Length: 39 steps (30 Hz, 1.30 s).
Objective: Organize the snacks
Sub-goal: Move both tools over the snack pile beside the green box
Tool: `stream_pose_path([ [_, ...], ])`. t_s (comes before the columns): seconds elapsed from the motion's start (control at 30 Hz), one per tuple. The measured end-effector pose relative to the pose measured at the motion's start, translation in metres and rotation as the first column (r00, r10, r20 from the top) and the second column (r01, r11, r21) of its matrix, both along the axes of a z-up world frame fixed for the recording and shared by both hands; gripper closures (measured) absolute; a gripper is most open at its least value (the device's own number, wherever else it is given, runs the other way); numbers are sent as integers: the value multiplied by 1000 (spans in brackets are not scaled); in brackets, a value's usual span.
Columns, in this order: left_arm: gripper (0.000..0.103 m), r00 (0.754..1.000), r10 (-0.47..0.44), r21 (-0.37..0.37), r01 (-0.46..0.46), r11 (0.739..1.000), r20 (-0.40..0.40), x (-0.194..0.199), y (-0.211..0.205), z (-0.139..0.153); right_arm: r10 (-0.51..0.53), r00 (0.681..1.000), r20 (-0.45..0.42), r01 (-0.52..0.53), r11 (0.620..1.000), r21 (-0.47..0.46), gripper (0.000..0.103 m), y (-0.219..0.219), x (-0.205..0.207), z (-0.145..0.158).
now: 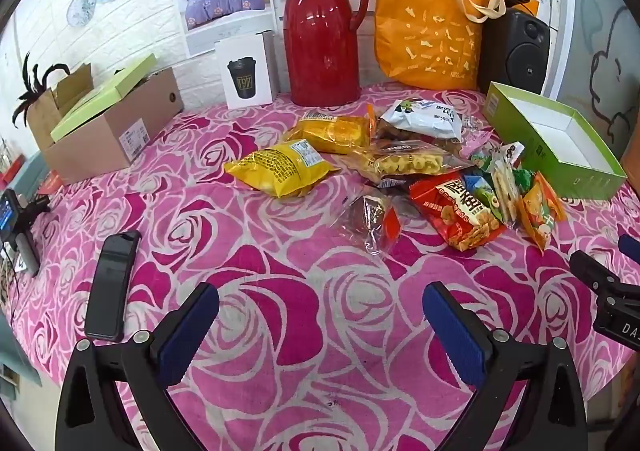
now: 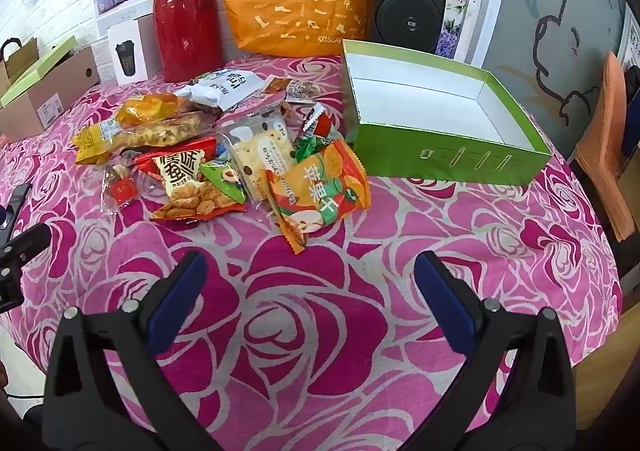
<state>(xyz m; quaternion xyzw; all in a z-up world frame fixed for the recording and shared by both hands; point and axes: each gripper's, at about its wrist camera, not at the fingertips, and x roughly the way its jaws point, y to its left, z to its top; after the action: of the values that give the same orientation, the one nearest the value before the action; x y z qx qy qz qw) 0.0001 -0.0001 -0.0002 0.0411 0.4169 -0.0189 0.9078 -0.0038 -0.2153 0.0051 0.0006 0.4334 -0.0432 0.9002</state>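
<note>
The left gripper (image 1: 320, 309) hovers above the desk (image 1: 280, 331) with its 2 blue-padded fingers (image 1: 456, 331) spread wide and nothing between them; the right gripper (image 2: 310, 281) is likewise spread wide and empty, low over the rose-patterned pink cloth (image 2: 320, 331) that covers the desk. The snacks lie in a loose heap near the middle of the desk, ahead of both grippers: a yellow chip bag (image 1: 280, 167) at the left edge of the heap, a clear pack of yellow rings (image 1: 408, 163) beside it, a white-and-blue packet (image 1: 424, 119) toward the back, a red packet of fried bites (image 2: 188, 183), a clear-wrapped cracker pack (image 2: 260, 147) and an orange apple-chip packet (image 2: 320, 191) nearest the right gripper. Just right of the heap sits an open green box (image 2: 452, 163) with a white inside, holding nothing visible. Behind the snacks stand a red thermos jug (image 1: 324, 31), an orange tote bag (image 1: 432, 19) and a black speaker (image 2: 410, 3), with a white cup carton (image 1: 246, 69) left of the jug. A cardboard box (image 1: 108, 131) rests at the far left, and a black phone (image 1: 112, 283) lies flat near the left gripper.
</note>
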Motion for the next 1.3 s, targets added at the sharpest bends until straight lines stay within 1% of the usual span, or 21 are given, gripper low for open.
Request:
stream_pose_path([
  [0.13,0,1000,-2,-3,2,1000,-5,0,0,0,-3,1000,1,3,1000,-7,0,2,2,2],
  [0.2,0,1000,-2,-4,2,1000,-8,3,-2,-5,-6,1000,3,6,1000,-7,0,1,2,1],
  [0.27,0,1000,-1,-5,1,1000,-9,4,0,0,-9,1000,8,9,1000,-5,0,2,-1,0],
  [0.43,0,1000,2,-3,-2,1000,-7,5,2,-5,-12,1000,1,12,1000,-1,0,1,0,-1],
  [0.9,0,1000,9,-1,-9,1000,-10,14,4,-4,-1,1000,-21,1,1000,-6,0,4,6,-5],
  [1.3,0,1000,-12,-4,12,1000,-22,16,-1,-7,-5,999,-36,5,1000,-3,0,4,10,-9],
])
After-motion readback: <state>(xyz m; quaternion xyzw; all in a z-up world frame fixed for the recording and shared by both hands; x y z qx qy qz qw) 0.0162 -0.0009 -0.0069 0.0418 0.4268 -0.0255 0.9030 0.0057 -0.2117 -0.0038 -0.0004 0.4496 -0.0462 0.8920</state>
